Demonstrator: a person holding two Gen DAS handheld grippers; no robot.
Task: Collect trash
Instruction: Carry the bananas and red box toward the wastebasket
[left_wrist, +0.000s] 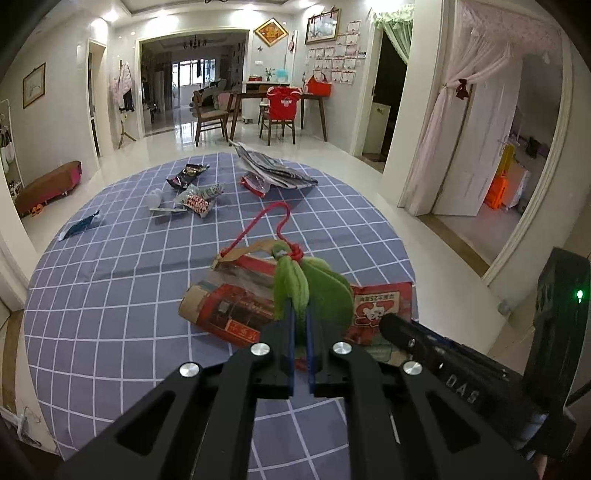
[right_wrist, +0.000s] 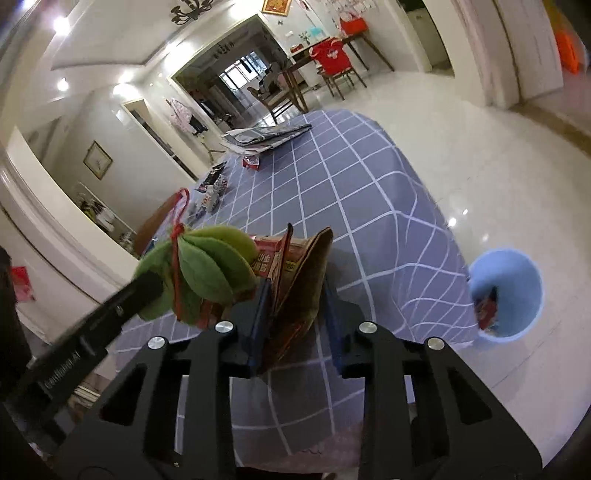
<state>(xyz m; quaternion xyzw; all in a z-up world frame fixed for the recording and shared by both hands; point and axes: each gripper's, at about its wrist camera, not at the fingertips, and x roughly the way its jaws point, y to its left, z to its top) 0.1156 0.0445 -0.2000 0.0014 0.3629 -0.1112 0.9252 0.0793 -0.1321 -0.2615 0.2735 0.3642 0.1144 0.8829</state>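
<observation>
A green felt ornament (left_wrist: 317, 284) with a red cord (left_wrist: 273, 214) is pinched in my left gripper (left_wrist: 301, 314), which is shut on it just above the table. Under it lies a crumpled red and brown paper bag (left_wrist: 229, 306). My right gripper (left_wrist: 391, 325) reaches onto the bag from the right. In the right wrist view the bag (right_wrist: 306, 266) stands folded between the fingers of the right gripper (right_wrist: 295, 288), both pads against it. There the left gripper (right_wrist: 151, 284) comes in from the left with the ornament (right_wrist: 207, 273).
The round table has a blue checked cloth (left_wrist: 110, 295). Farther back lie snack wrappers (left_wrist: 192, 173), a red wrapper (left_wrist: 253, 182), folded newspaper (left_wrist: 273, 166) and a blue wrapper (left_wrist: 79, 227). A blue bin (right_wrist: 517, 280) with trash inside stands on the floor to the right of the table.
</observation>
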